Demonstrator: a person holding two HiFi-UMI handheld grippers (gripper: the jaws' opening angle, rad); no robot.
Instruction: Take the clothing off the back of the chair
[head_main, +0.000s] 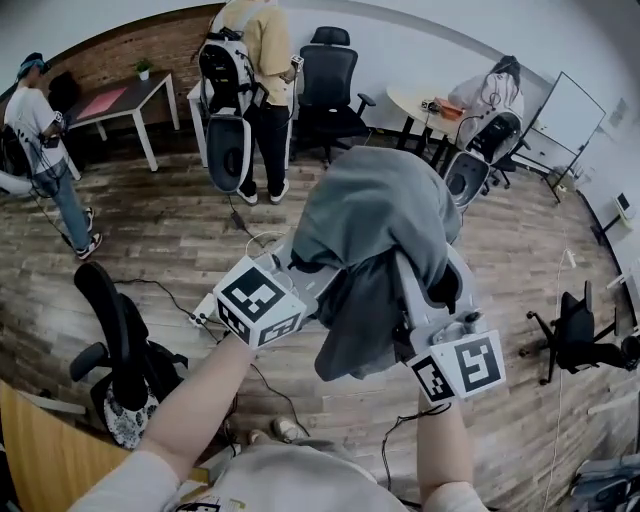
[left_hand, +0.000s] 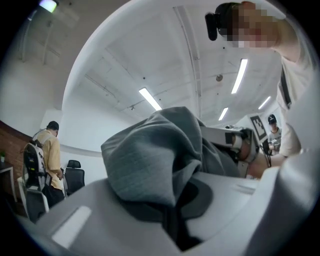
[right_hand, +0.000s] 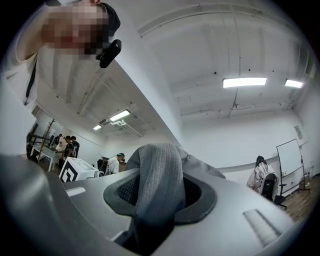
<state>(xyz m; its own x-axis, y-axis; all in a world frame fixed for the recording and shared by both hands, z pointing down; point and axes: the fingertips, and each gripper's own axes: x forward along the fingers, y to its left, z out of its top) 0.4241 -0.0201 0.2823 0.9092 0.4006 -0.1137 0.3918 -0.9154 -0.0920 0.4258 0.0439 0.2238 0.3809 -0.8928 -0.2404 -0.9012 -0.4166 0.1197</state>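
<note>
A grey garment (head_main: 372, 215) hangs bunched in the air in front of me, held up between both grippers above the wooden floor. My left gripper (head_main: 303, 278) is shut on a fold of the garment (left_hand: 150, 155); the cloth covers its jaw tips (left_hand: 175, 212). My right gripper (head_main: 424, 300) is shut on a ribbed band of the same garment (right_hand: 157, 175), which runs down between its pads (right_hand: 155, 215). Both grippers point slightly upward, so the gripper views show mostly ceiling. The cloth drapes over both grippers and hangs down between them. No chair touches it.
A black office chair (head_main: 112, 335) stands at my lower left, with cables on the floor (head_main: 180, 290) beside it. Another black chair (head_main: 328, 85), desks and people with backpacks (head_main: 240, 70) stand at the far side. A further chair (head_main: 575, 335) is at the right.
</note>
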